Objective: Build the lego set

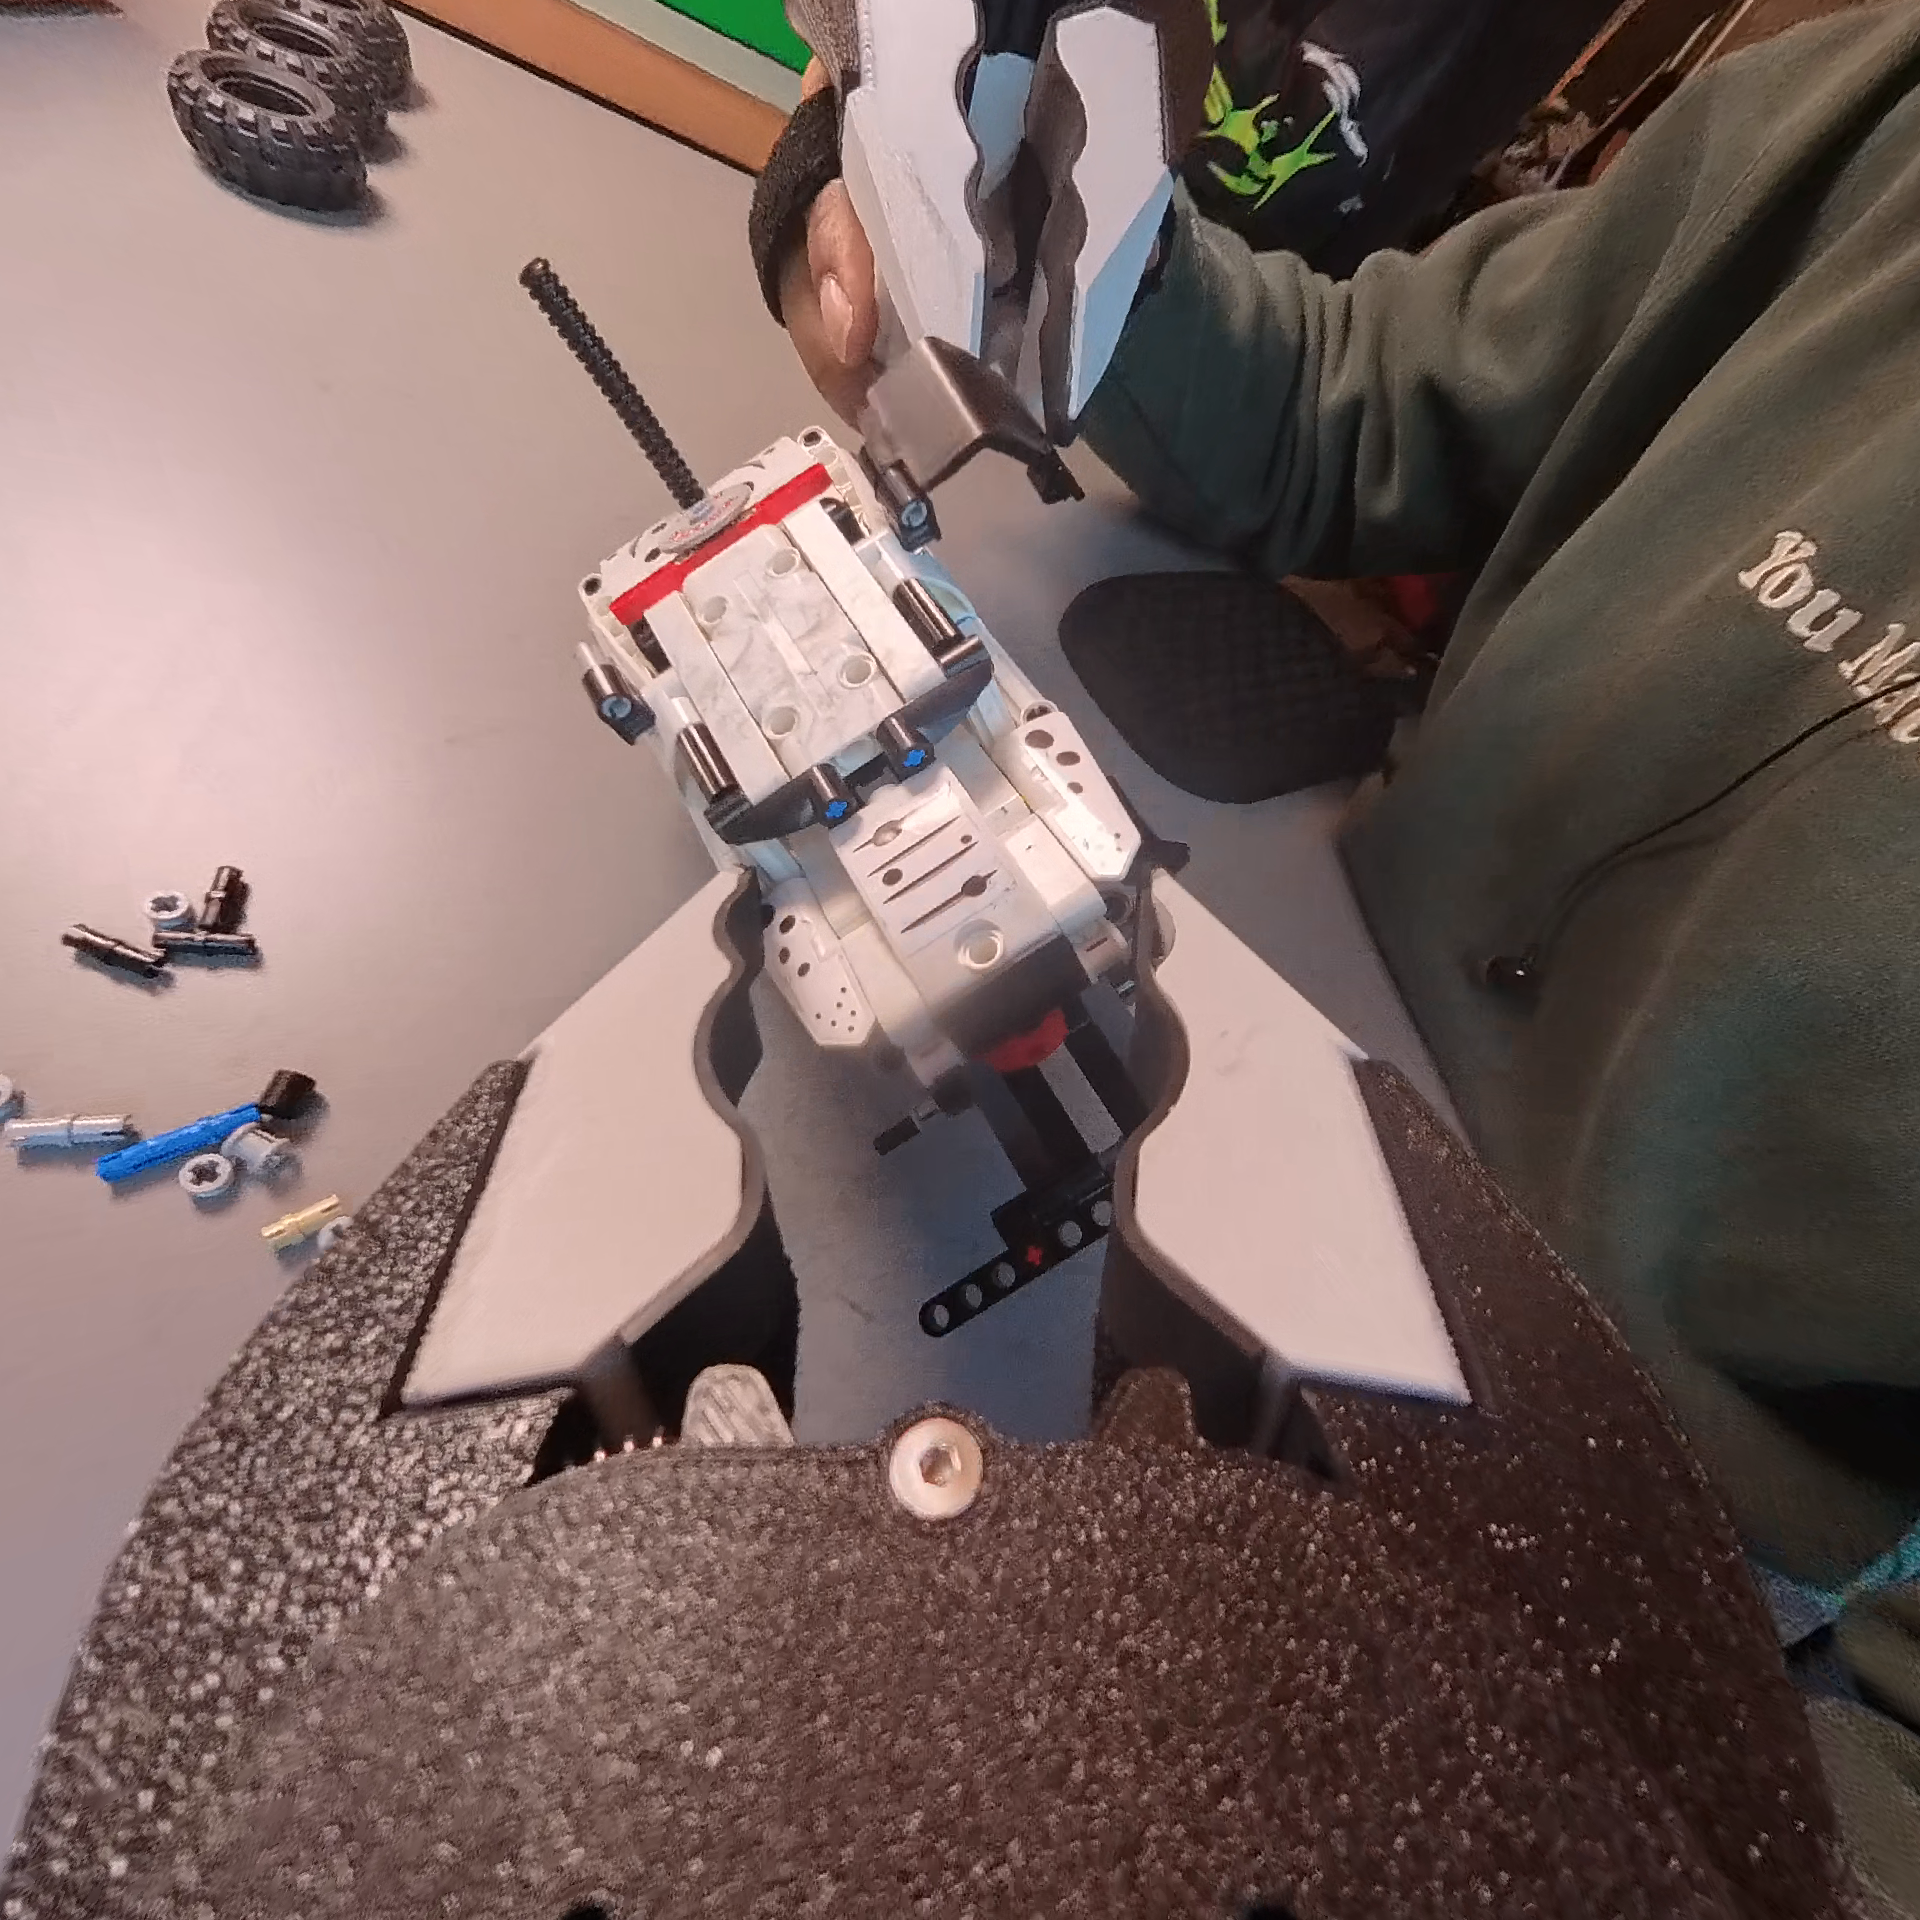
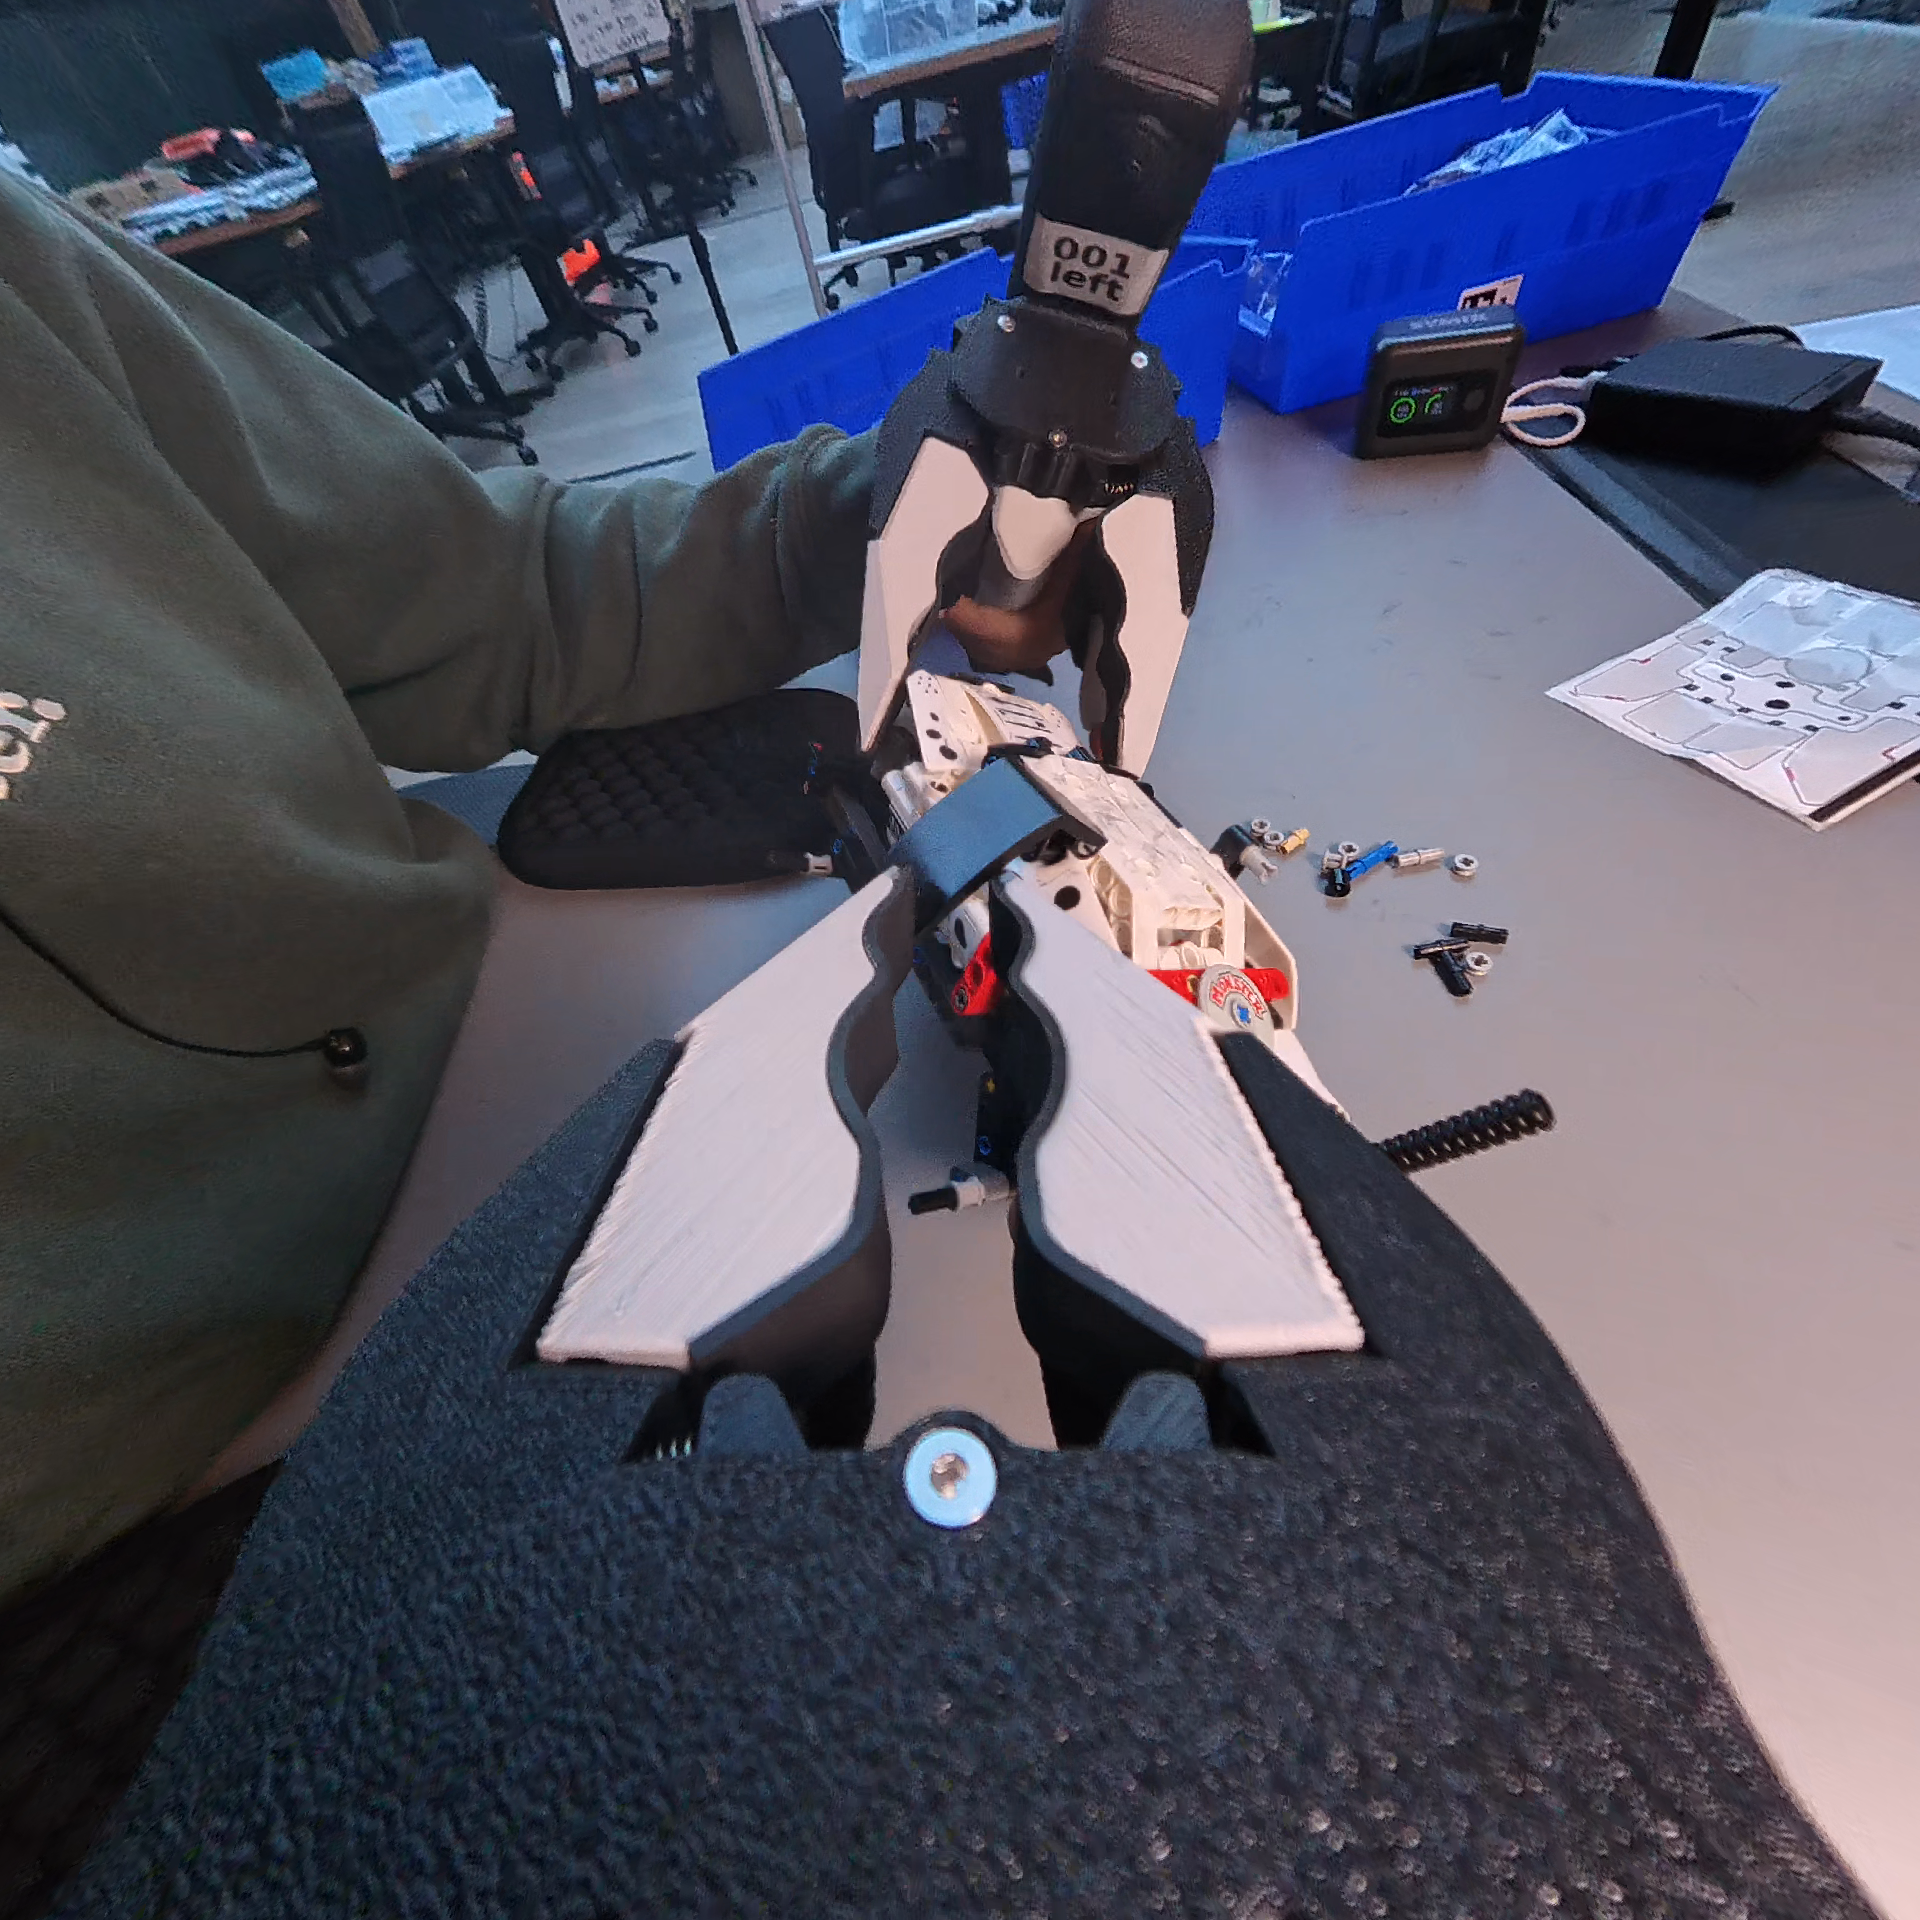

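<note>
A white Lego vehicle (image 1: 831, 675) with a red bar and black pins lies tilted on the grey table (image 1: 312, 623). My left gripper (image 1: 945, 904) is shut on its front end, one finger on each side. In the right wrist view the left gripper (image 2: 1003, 748) holds the far end of the vehicle (image 2: 1132, 862). My right gripper (image 2: 945, 888) is shut on a black curved panel (image 2: 977, 831) and holds it against the vehicle's side. In the left wrist view the right gripper (image 1: 987, 395) and the panel (image 1: 935, 416) are at the vehicle's rear corner. A black ribbed rod (image 1: 603, 374) sticks out of the rear.
Loose pins and connectors (image 1: 156, 935) and a blue axle piece (image 1: 177, 1138) lie to the left, with two black tyres (image 1: 281, 114) beyond. A black mesh pad (image 2: 675, 790), blue bins (image 2: 1507, 229), a small screen device (image 2: 1439, 390) and an instruction sheet (image 2: 1766, 696) are around the table. About 9 cm separates my left fingertips from my right.
</note>
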### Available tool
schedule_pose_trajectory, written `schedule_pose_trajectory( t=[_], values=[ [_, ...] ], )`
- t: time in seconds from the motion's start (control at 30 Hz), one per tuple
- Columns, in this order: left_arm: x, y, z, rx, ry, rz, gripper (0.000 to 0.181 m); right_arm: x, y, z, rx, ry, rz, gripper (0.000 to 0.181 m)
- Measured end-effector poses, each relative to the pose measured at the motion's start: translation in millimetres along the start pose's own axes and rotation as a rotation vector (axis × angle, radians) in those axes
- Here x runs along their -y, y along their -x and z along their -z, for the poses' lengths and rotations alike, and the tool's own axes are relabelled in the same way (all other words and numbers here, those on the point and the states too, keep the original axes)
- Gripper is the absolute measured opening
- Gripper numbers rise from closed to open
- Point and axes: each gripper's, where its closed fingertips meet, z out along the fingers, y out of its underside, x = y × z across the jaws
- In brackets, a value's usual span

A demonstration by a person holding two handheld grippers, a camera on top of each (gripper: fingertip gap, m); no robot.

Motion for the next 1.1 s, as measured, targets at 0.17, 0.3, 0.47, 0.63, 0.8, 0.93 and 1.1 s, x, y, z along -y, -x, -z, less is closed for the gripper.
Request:
schedule_pose_trajectory(
  t=[0.17,0.3,0.47,0.63,0.8,0.93,1.1],
  values=[
    [-5,6,-2,0.156,0.12,-0.166,0.069,-3,1,2,0.021,0.0,-0.012,0.013],
    [-9,7,-5,0.23,0.204,-0.277,0.069,-10,7,2,0.071,0.016,-0.023,0.013],
    [-6,5,-10,0.271,0.231,-0.344,0.069,-23,13,8,0.108,0.071,-0.013,0.013],
    [-2,2,-14,0.274,0.212,-0.353,0.069,-48,10,5,0.084,0.188,0.021,0.013],
    [0,2,-15,0.279,0.204,-0.36,0.069,-59,9,-2,0.08,0.23,0.023,0.014],
    [1,3,-15,0.297,0.199,-0.384,0.068,-64,5,-4,0.059,0.257,0.032,0.015],
    [3,-1,-11,0.277,0.182,-0.368,0.067,-67,8,15,0.051,0.335,0.066,0.02]
  ],
)
